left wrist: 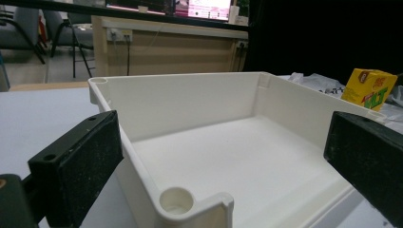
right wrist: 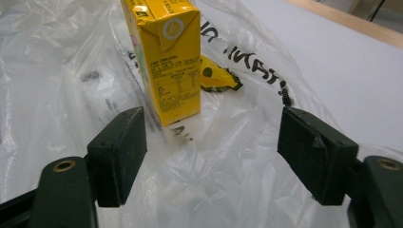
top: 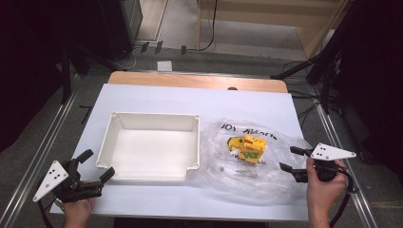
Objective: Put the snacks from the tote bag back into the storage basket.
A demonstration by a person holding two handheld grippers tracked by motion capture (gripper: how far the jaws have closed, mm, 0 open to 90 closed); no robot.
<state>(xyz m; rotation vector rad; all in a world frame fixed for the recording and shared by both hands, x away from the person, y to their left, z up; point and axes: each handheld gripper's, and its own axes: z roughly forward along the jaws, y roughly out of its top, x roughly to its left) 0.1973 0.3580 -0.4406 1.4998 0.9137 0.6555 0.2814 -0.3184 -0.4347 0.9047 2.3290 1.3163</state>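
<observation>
1. At the near edge of the table, the left gripper (top: 97, 167) sits in the person's left hand (top: 76, 211) at the near left corner of the white sheet (top: 266, 107). Its jaws stand spread wide with nothing between the pads. In the left gripper view, the near corner of the white tray (left wrist: 157, 213) lies between the two jaws without touching them.

2. At the near right, the right gripper (top: 291, 159) is held by the person's right hand (top: 323, 187). Its jaws are also spread apart and pinch nothing. They point toward the clear plastic bag (top: 228, 178), and in the right gripper view the crinkled plastic (right wrist: 218, 175) lies under and between the pads.

3. Just beyond the right gripper, the yellow juice carton (right wrist: 164, 57) stands upright on the plastic bag, a little left of the middle of the jaw gap and apart from both pads. In the high view the carton (top: 251, 148) sits in the middle of the bag, right of the tray.

4. A flat yellow scrap (right wrist: 216, 76) lies on the bag just behind the carton.

5. The white tray (top: 111, 135) lies left of the bag, its right wall beside the bag's edge. It holds nothing.

6. Farther off, the bare wooden table edge (top: 190, 80) shows beyond the sheet, then the floor (top: 199, 28) with cables.
</observation>
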